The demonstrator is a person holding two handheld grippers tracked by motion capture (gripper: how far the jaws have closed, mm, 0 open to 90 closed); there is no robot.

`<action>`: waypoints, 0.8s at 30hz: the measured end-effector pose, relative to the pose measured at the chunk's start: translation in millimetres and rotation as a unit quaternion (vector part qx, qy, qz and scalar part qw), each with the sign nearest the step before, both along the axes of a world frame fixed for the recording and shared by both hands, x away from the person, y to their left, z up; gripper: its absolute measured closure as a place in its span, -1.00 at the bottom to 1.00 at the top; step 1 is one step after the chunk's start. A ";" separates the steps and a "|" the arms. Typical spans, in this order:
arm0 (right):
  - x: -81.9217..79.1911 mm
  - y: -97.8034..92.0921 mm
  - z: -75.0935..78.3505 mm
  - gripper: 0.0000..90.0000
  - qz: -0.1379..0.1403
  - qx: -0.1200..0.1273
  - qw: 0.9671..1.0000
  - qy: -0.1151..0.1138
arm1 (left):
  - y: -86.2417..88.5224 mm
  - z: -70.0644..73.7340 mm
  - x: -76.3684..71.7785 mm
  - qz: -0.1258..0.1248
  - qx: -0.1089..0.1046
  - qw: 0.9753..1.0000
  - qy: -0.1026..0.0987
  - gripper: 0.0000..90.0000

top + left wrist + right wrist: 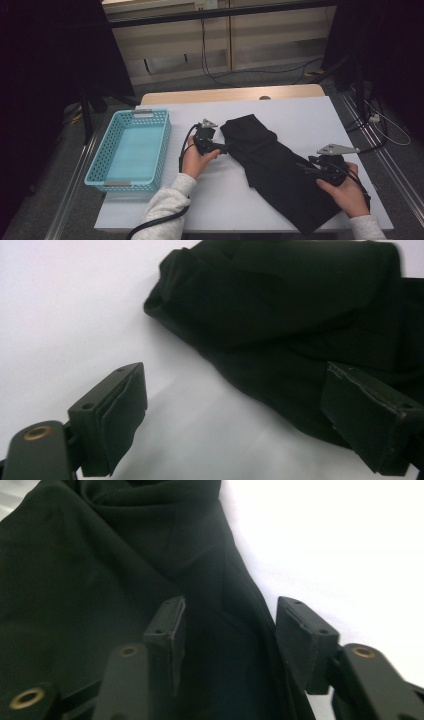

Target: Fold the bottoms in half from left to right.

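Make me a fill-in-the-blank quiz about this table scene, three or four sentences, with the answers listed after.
1. The garment lying on the white table is ____ in colour.
2. The turquoise basket stands on the person's ____ side of the garment.
3. The jaws of the left claw stand ____, beside the garment's edge.
4. The right claw is poised over the ____.

Missing words: black; left; open; garment
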State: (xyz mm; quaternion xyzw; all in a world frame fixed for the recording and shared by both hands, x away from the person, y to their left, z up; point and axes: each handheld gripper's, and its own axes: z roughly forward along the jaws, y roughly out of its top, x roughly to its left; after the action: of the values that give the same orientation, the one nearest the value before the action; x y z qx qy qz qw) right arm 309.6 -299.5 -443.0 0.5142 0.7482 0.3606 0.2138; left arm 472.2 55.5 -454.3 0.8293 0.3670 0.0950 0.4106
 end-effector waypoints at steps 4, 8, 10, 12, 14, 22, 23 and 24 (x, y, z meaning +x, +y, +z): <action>-1.4 0.2 1.0 -0.04 -0.003 0.004 1.000 -0.004 | -7.6 -5.8 3.8 -0.008 0.008 1.000 0.003 -0.48; -3.2 -1.9 2.8 -0.05 -0.008 0.001 1.000 -0.011 | -12.5 -7.1 1.1 -0.001 0.017 1.000 0.002 -0.27; -4.3 -4.2 2.9 -0.06 -0.010 0.002 1.000 -0.012 | -13.1 -6.0 0.3 0.000 0.009 1.000 0.013 -0.12; -5.4 -5.7 3.2 -0.06 -0.013 0.004 1.000 -0.012 | -14.1 -5.6 -1.4 0.001 0.014 1.000 0.011 0.08; -6.3 -6.9 3.7 -0.07 -0.017 0.005 1.000 -0.014 | -15.2 -5.8 -1.8 -0.005 0.009 1.000 0.015 0.27; -9.7 -10.2 4.1 -0.09 -0.022 0.010 1.000 -0.014 | -17.7 -7.2 1.1 -0.001 -0.029 0.998 0.054 0.82; -9.7 -10.7 3.5 -0.09 -0.023 0.008 1.000 -0.012 | -16.8 -6.7 1.2 0.001 -0.030 0.998 0.058 0.84; -9.8 -11.0 3.4 -0.11 -0.025 0.008 1.000 -0.009 | -15.6 -6.5 1.4 0.003 -0.031 0.998 0.059 0.85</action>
State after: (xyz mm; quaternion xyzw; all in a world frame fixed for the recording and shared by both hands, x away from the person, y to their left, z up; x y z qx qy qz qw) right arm 299.8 -310.5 -439.6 0.5311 0.7304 0.3655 0.2254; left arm 473.6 39.9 -460.8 0.8196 0.3954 0.0357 0.4131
